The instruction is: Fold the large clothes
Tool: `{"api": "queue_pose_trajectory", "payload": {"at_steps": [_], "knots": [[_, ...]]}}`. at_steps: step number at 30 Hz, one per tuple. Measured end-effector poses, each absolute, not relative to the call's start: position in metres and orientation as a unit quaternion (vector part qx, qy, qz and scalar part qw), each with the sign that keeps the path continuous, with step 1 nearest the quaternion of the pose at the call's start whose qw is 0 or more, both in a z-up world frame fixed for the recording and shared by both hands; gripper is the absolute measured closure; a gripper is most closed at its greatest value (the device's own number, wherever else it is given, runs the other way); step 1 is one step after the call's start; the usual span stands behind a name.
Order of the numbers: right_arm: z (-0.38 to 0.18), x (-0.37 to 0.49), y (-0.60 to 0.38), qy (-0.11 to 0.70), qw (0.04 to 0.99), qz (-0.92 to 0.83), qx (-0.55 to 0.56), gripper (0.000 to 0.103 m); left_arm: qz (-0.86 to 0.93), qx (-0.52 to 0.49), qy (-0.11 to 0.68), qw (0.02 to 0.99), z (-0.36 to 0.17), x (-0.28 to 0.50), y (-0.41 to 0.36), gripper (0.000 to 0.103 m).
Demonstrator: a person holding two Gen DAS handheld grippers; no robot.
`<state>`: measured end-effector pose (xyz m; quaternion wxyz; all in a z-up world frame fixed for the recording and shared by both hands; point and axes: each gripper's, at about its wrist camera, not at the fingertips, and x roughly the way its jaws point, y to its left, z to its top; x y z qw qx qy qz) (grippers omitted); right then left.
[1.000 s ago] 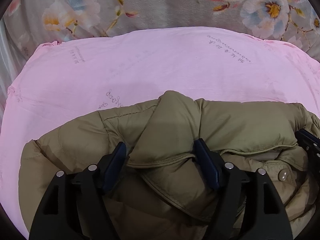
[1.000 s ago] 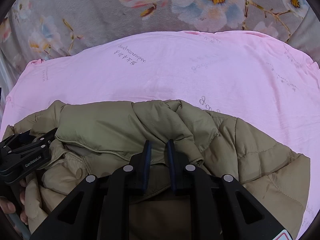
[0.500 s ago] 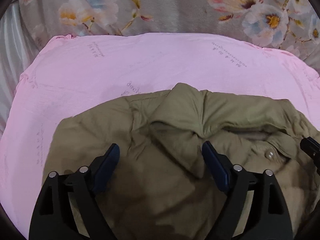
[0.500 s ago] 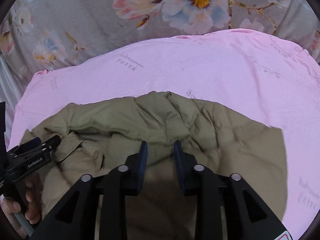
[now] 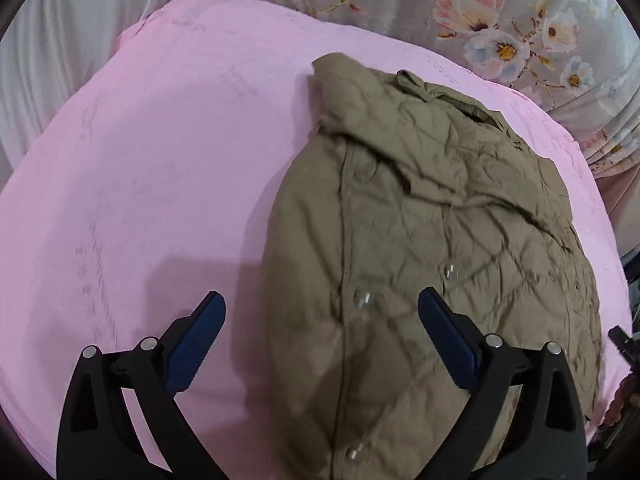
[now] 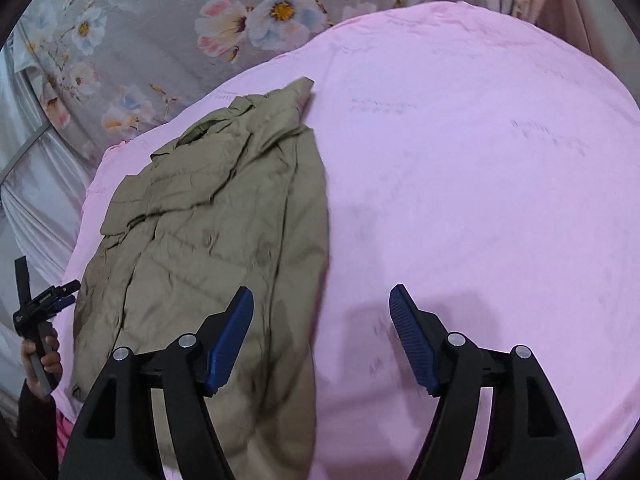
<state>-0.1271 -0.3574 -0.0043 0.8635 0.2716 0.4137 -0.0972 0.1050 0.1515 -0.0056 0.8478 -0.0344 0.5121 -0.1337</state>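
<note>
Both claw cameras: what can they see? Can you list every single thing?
olive quilted puffy jacket: one, olive green, lying folded on the pink sheet
pink cotton sheet: one, pink, spread under the jacket
grey flowery blanket: one, grey with pink and blue flowers, beyond the sheet
left claw: one, black with blue pads, opening, empty, over the jacket's edge
right claw: one, black with blue pads, opening, empty, over the jacket's other edge

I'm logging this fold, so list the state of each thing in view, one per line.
Jacket: folded lengthwise, lying flat on the sheet, held by nothing.
Pink sheet: spread smooth under the jacket.
Left gripper: jaws opening, empty.
Right gripper: jaws opening, empty.
</note>
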Motion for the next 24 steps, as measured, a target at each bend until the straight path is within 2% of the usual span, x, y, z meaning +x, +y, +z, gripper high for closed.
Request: {"api": "queue_pose_trajectory", "payload": {"at_steps": [5, 7, 9, 14, 16, 17, 18, 19, 20, 21, 24], "knots": [[-0.02, -0.18, -0.332, 0.42, 0.846, -0.046, 0.325, 0.033, -0.146, -0.12, 0.544, 0.818, -0.023, 0.052, 0.185, 0.008], [-0.026, -0.184, -0.317, 0.427, 0.843, -0.027, 0.325, 0.032, -0.151, -0.122, 0.535, 0.822, -0.021, 0.037, 0.183, 0.008], [-0.027, -0.185, -0.301, 0.42, 0.85, -0.019, 0.316, 0.027, -0.172, -0.138, 0.535, 0.815, -0.02, 0.026, 0.178, 0.008], [-0.028, -0.181, -0.28, 0.404, 0.855, 0.015, 0.324, 0.026, -0.21, -0.141, 0.533, 0.807, -0.022, 0.011, 0.153, 0.009], [-0.027, -0.178, -0.276, 0.399, 0.858, 0.019, 0.322, 0.036, -0.215, -0.128, 0.532, 0.809, -0.022, 0.011, 0.144, 0.014], [-0.028, -0.177, -0.275, 0.398, 0.858, 0.021, 0.324, 0.054, -0.21, -0.114, 0.533, 0.812, -0.02, 0.01, 0.138, 0.027], [-0.028, -0.176, -0.276, 0.399, 0.857, 0.021, 0.325, 0.073, -0.209, -0.105, 0.532, 0.814, -0.02, 0.009, 0.136, 0.046], [-0.028, -0.176, -0.276, 0.396, 0.857, 0.02, 0.329, 0.077, -0.205, -0.096, 0.53, 0.817, -0.018, 0.007, 0.135, 0.053], [-0.026, -0.179, -0.278, 0.388, 0.859, 0.022, 0.335, 0.083, -0.2, -0.089, 0.525, 0.823, -0.013, 0.006, 0.136, 0.072], [-0.021, -0.183, -0.279, 0.372, 0.864, 0.024, 0.339, 0.087, -0.197, -0.087, 0.518, 0.828, -0.006, 0.003, 0.139, 0.086], [0.011, -0.199, -0.279, 0.322, 0.888, 0.039, 0.326, 0.092, -0.214, -0.114, 0.489, 0.838, 0.022, -0.008, 0.156, 0.095]]}}
